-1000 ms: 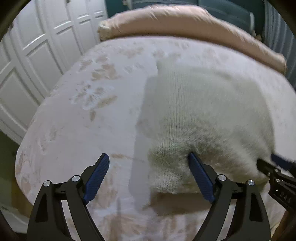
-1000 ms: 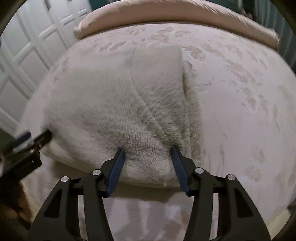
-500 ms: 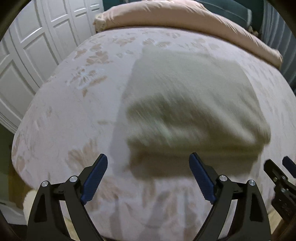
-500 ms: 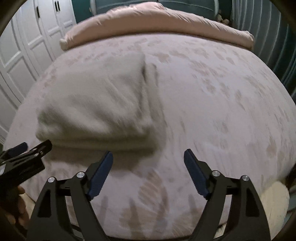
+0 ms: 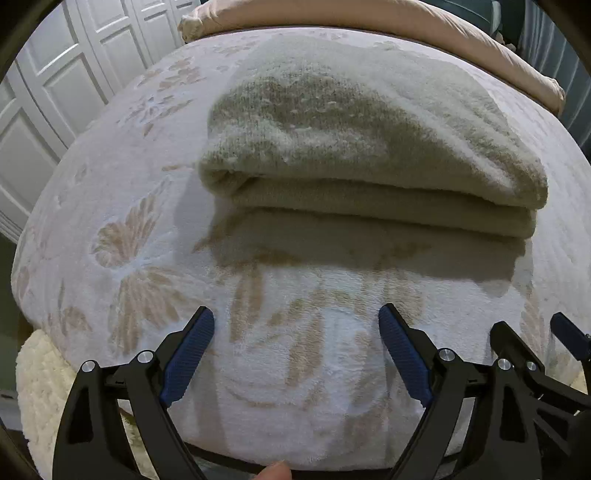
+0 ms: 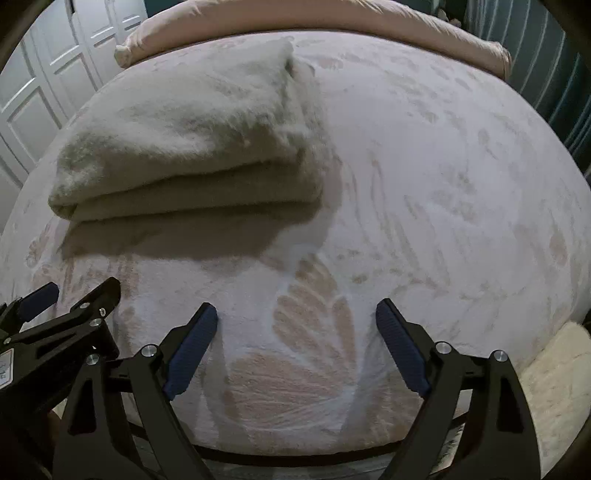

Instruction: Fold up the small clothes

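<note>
A cream knitted garment [image 5: 362,147] lies folded in layers on the bed, its folded edge facing me; it also shows in the right wrist view [image 6: 192,140] at upper left. My left gripper [image 5: 295,354] is open and empty, low over the bed's near edge, short of the garment. My right gripper [image 6: 295,347] is open and empty, to the right of the garment. Each gripper shows at the edge of the other's view: the right one [image 5: 535,347] and the left one [image 6: 70,295].
The bed has a white cover with a beige flower pattern [image 5: 140,266]. A pink duvet roll [image 6: 332,18] lies along the far side. White panelled wardrobe doors [image 5: 74,74] stand at the left. A cream fluffy rug [image 5: 37,387] lies below the bed's edge.
Both grippers let go of the garment's front edge and drew back toward the bed's near edge. The right gripper opened wide. The garment now lies folded by itself.
</note>
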The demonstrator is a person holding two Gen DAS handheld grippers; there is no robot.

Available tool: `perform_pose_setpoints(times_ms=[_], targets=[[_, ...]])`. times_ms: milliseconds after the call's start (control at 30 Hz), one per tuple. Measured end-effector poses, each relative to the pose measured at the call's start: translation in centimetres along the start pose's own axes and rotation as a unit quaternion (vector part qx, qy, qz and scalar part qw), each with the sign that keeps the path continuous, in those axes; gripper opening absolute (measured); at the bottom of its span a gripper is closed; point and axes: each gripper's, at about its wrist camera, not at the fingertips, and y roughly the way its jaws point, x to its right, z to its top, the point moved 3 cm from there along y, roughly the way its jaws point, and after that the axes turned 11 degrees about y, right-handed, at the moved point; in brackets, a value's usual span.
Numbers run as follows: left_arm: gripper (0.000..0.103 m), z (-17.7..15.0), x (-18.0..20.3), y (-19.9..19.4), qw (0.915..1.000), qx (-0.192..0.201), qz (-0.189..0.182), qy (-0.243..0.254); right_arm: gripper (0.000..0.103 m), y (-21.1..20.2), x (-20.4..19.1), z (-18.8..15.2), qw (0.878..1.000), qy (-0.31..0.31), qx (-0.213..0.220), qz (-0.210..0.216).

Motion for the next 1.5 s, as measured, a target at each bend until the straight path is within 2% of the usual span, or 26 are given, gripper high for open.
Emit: perform_pose_setpoints(times_ms=[267,567,1500], targets=[[0.091,-0.3,0.0,0.3,1.0000,0.003,0.005,0.004,0.094,0.6,0.3,-0.5,1.000,-0.001,0.008,-0.004],[0.091,-0.5,-0.1,0.3,0.9999,0.010,0.007,0.004,0.098,1.1,0.8,-0.4,1.000,-0.003,0.011,-0.002],[0.092,-0.4,0.1,0.5,0.9996,0.010,0.025,-0.001,0.098,1.4,0.8,0.0,1.000,-0.001,0.007,-0.006]])
